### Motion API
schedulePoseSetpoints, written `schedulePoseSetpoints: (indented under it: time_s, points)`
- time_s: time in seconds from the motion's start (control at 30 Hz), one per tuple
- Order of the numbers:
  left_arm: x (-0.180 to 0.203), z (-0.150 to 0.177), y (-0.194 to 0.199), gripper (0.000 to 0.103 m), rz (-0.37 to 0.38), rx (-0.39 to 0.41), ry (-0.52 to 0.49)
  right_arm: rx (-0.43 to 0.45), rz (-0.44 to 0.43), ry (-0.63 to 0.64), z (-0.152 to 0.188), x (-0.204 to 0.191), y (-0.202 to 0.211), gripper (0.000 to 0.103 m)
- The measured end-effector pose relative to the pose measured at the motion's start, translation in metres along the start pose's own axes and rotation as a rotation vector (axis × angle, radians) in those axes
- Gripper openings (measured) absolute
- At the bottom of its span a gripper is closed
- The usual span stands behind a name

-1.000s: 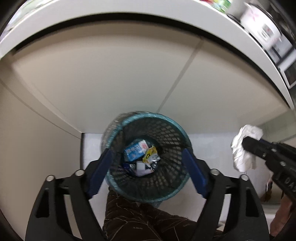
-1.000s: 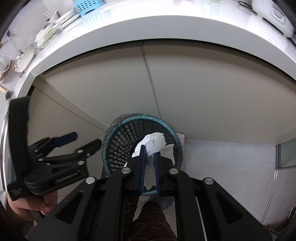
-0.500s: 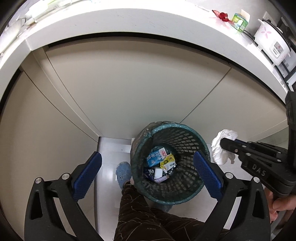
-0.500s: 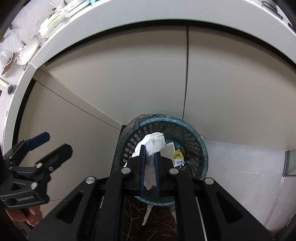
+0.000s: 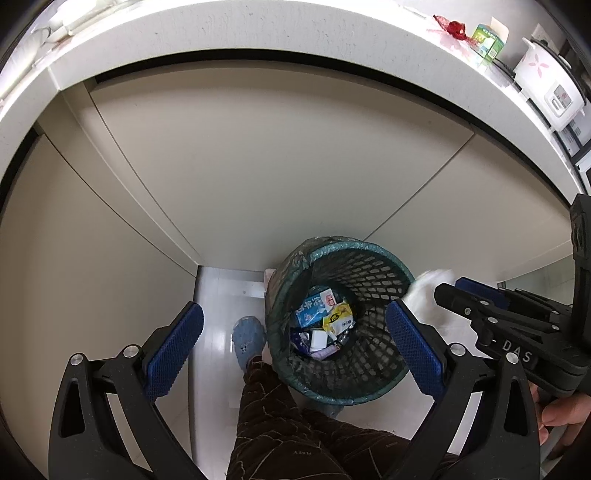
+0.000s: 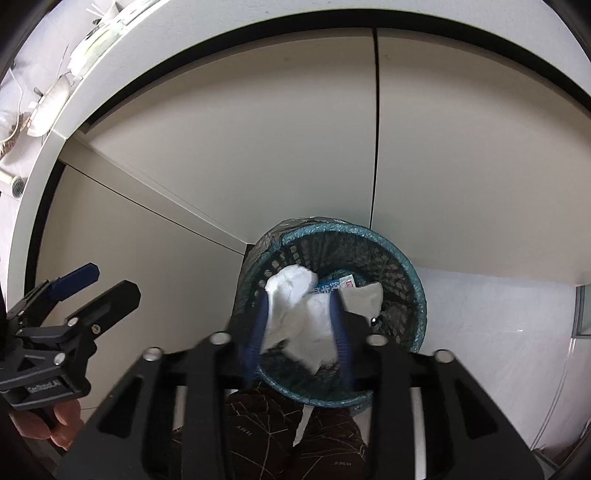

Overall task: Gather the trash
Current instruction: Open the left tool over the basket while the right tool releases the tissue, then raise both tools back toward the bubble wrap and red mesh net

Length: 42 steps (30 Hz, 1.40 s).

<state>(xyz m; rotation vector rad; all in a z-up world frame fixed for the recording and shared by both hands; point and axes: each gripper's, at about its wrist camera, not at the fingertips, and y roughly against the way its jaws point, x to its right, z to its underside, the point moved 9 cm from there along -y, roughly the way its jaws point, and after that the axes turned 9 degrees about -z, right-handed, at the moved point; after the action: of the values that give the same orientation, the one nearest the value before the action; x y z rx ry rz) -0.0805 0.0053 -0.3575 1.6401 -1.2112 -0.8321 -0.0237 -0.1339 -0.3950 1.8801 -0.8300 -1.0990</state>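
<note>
right claw (image 6: 299,325) has just been opening over the bin (image 6: 413,280), white tissue (image 6: 299,314) loose between its jaws; left claw (image 5: 291,354) wide, empty; carton (image 5: 489,40) at 1 o'clock on bench (image 5: 258,33) remains.

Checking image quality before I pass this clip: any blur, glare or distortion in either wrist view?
Left wrist: sharp; fisheye bends the countertop into an arc; the tissue looks smeared. Right wrist: the right gripper fingers are motion-blurred around the tissue over the basket; the countertop's left end is washed out.
</note>
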Motion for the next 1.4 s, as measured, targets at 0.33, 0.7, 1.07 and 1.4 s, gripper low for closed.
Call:
schedulePoseSetpoints:
  time_s: [0.33, 0.7, 1.07, 1.4]
  points:
    - [0.009, -0.007, 0.012, 0.097, 0.013, 0.015, -0.022, 0.052, 0.07, -0.028, -0.006, 0.012, 0.031, 0.081]
    - [0.015, -0.043, 0.068, 0.097, 0.072, 0.08, -0.011, 0.243, 0.114, -0.023, -0.052, 0.018, 0.125, 0.094]
    - [0.032, -0.111, 0.126, 0.097, 0.085, 0.177, -0.036, 0.399, 0.141, -0.006, -0.119, 0.012, 0.21, 0.095]
    - [0.037, -0.182, 0.161, 0.097, 0.072, 0.244, -0.059, 0.485, 0.167, 0.01, -0.175, 0.012, 0.256, 0.095]
